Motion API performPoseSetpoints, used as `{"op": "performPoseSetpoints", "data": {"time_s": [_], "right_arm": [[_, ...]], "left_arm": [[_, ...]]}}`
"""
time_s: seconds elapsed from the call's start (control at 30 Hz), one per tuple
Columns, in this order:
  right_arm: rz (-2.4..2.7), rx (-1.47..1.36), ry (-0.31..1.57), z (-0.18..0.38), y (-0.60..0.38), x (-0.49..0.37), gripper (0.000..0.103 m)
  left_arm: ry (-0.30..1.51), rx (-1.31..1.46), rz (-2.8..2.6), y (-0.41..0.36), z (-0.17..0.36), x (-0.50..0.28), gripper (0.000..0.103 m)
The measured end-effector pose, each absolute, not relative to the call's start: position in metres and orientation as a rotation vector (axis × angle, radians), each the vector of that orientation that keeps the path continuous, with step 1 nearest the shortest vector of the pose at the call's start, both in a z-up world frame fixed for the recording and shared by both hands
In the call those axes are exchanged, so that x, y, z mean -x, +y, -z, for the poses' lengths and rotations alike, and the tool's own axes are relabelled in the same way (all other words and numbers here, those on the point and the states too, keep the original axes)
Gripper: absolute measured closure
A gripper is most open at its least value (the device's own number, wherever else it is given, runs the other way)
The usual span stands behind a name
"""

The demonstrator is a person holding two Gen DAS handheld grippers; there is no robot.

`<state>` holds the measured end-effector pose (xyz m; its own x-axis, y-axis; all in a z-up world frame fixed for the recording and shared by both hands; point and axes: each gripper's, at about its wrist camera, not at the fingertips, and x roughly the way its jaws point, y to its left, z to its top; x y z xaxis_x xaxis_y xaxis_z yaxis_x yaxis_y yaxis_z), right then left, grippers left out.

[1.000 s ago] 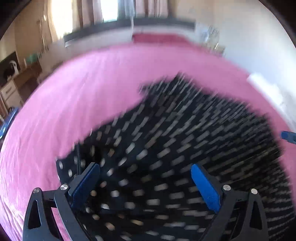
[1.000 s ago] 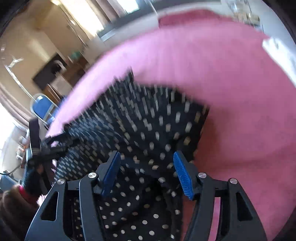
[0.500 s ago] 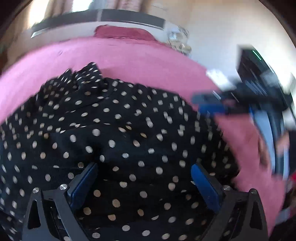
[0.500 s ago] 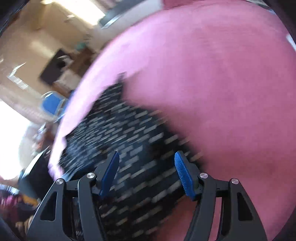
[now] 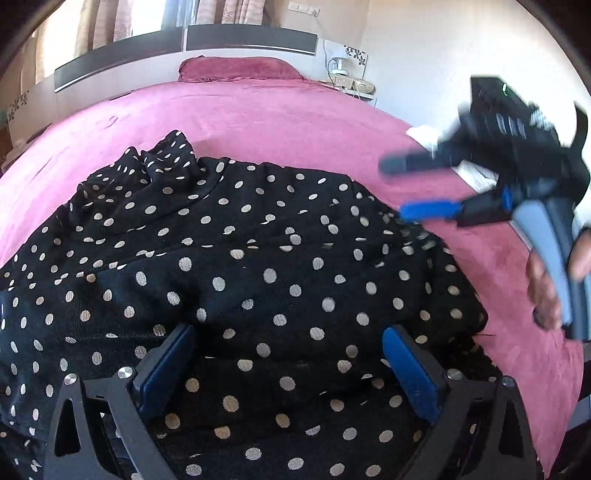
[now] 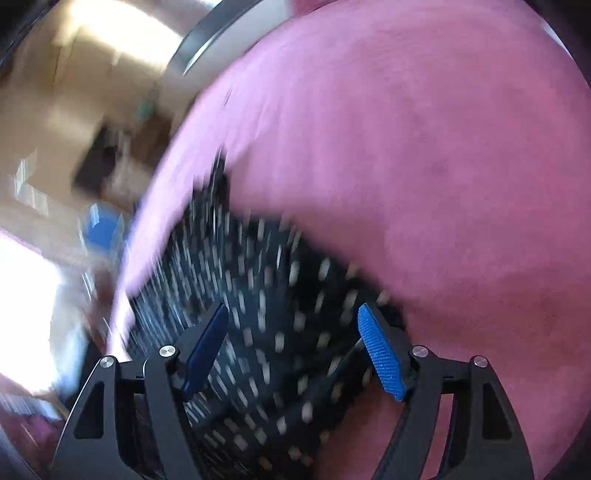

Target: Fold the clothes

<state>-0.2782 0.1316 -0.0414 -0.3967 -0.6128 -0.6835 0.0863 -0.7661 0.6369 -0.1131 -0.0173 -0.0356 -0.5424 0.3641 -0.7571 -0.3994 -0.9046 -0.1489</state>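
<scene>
Black dotted fabric, the garment [image 5: 258, 280], is lying spread on the pink bed [image 5: 280, 118], filling the lower half of both views, probably so it can be folded flat. The left gripper [image 5: 288, 365] is hovering over it with jaws apart and nothing clamped. The right gripper [image 6: 291, 347], at the cloth's right edge, has just been opening its jaws, with cloth under them but not pinched, likely to let the edge rest.

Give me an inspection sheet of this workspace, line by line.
Surface: pink bedspread, lightly creased.
Job's things: black polka-dot garment spread on it, bunched at the far left corner.
Clutter: folded white cloth at the bed's right edge.
Grippers: left gripper open over the garment; right gripper open, jaws just widened, fabric between them but not pinched.
Cables: white cord by the nightstand.
Surroundings: headboard, pillow, curtains.
</scene>
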Motion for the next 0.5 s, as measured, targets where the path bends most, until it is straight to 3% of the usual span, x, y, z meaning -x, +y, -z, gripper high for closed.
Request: {"op": "performPoseSetpoints", "data": {"time_s": [0.13, 0.23, 0.33, 0.43, 0.5], "right_arm": [[2.199, -1.217, -0.696, 0.0, 0.108, 0.257, 0.026], [2.127, -1.244, -0.504, -0.008, 0.062, 0.249, 0.023], [2.173, -1.338, -0.24, 0.012, 0.017, 0.242, 0.023], [2.242, -1.422, -0.106, 0.039, 0.013, 0.232, 0.023], [2.272, -1.437, -0.083, 0.049, 0.02, 0.225, 0.023]], "left_arm": [[0.013, 1.122, -2.479, -0.044, 0.011, 0.097, 0.001], [-0.014, 1.073, -2.609, -0.093, -0.012, 0.084, 0.001], [0.066, 1.185, -2.762, -0.152, -0.008, 0.103, 0.001], [0.12, 1.42, -2.779, -0.202, 0.017, 0.142, 0.001], [-0.03, 1.473, -2.74, -0.231, 0.027, 0.152, 0.0]]}}
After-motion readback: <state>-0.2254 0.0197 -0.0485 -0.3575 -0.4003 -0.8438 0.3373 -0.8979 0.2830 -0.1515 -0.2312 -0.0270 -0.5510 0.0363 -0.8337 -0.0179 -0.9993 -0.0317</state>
